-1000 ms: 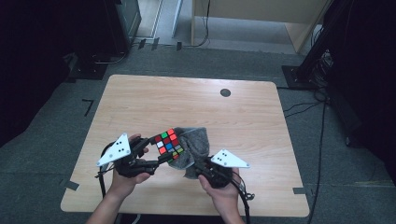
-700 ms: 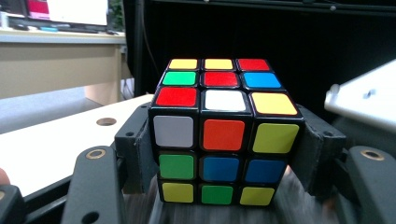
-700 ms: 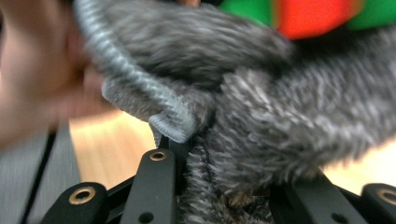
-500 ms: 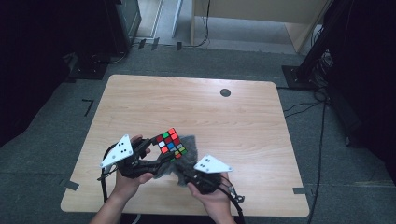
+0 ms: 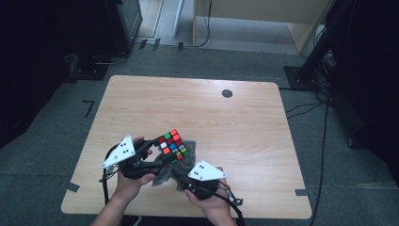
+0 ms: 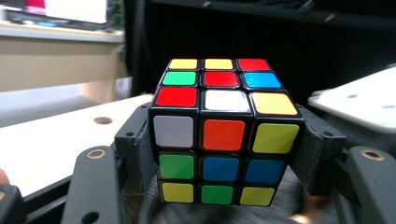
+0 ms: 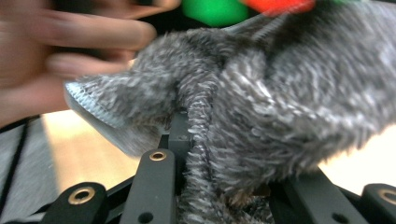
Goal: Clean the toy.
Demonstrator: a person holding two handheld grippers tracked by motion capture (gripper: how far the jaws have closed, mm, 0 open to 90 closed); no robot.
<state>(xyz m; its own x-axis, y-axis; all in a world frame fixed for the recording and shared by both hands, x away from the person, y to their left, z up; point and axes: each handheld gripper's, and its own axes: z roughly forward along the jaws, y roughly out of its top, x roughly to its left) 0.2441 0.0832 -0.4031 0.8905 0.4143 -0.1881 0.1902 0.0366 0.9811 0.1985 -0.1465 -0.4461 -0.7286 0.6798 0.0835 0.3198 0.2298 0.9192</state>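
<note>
Left gripper (image 6: 224,186) clamps the scrambled multicoloured puzzle cube (image 6: 223,135) just above the light wooden desk (image 5: 235,117) — right gripper (image 7: 219,186) pinches a fuzzy grey cloth (image 7: 261,116) underneath. I'd wipe gently, keeping the cube squarely clamped — no twisting.

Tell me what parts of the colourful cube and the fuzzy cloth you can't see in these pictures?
- Cube, left gripper view: its back and underside face away; its two flanks sit behind the jaws clamping it.
- Cube, high view: lower faces hidden by the grey cloth and the left gripper.
- Cloth, right gripper view: blurred and cut off by the picture's edges.
- Right gripper, high view: jaw tips buried in cloth.
</note>
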